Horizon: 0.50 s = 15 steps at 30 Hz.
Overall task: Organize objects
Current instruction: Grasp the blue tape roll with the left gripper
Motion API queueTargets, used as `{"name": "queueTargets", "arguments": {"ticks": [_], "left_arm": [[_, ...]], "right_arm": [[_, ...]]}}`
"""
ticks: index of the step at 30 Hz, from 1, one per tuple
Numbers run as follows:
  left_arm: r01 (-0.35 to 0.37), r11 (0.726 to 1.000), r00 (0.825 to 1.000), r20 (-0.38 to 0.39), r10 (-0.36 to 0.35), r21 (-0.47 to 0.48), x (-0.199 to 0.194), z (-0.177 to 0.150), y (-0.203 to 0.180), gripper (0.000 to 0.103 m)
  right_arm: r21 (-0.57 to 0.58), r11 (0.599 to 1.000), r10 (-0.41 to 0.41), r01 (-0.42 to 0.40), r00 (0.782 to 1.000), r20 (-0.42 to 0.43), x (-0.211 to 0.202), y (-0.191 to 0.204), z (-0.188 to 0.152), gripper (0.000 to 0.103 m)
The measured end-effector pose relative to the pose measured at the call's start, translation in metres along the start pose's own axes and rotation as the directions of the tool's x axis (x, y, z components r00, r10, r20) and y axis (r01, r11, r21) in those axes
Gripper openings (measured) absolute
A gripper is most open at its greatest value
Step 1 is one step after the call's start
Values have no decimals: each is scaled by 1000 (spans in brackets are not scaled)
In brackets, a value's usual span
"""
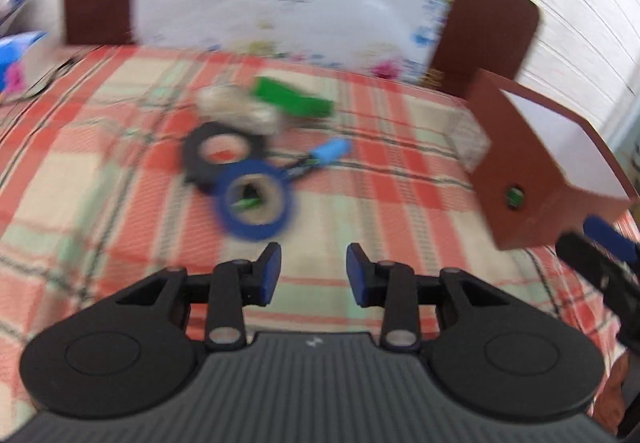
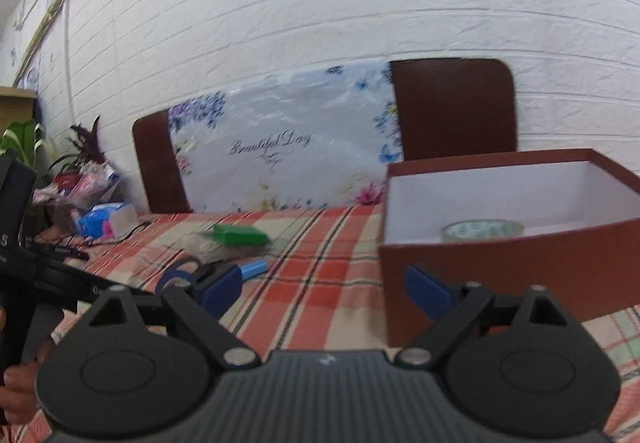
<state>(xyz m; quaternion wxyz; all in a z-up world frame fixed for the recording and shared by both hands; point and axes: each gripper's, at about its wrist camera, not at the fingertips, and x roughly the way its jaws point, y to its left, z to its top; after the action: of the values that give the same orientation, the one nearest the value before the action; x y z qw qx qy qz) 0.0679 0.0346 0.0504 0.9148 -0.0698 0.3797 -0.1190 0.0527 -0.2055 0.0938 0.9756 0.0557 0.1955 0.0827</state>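
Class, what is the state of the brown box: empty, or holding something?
Holding something. The brown box is open-topped, and a clear tape roll lies on its white floor in the right wrist view.

Clear tape roll (image 2: 482, 230) inside brown box (image 2: 508, 267)

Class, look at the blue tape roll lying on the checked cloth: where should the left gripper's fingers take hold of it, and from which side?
Probably from above: the blue tape roll lies flat, so one finger goes into the open core, one outside its near wall.
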Motion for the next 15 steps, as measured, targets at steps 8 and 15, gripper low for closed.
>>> {"name": "queueTargets", "arguments": {"ticks": [8, 15], "left_arm": [[61, 992, 998, 33, -58, -110, -5, 15, 68, 36], [116, 992, 993, 12, -116, -46, 25, 29, 55, 36]], "right_arm": [[-186, 964, 155, -190, 970, -189, 67, 71, -9, 68], [-221, 946, 179, -237, 951, -250, 124, 101, -1, 52]]}}
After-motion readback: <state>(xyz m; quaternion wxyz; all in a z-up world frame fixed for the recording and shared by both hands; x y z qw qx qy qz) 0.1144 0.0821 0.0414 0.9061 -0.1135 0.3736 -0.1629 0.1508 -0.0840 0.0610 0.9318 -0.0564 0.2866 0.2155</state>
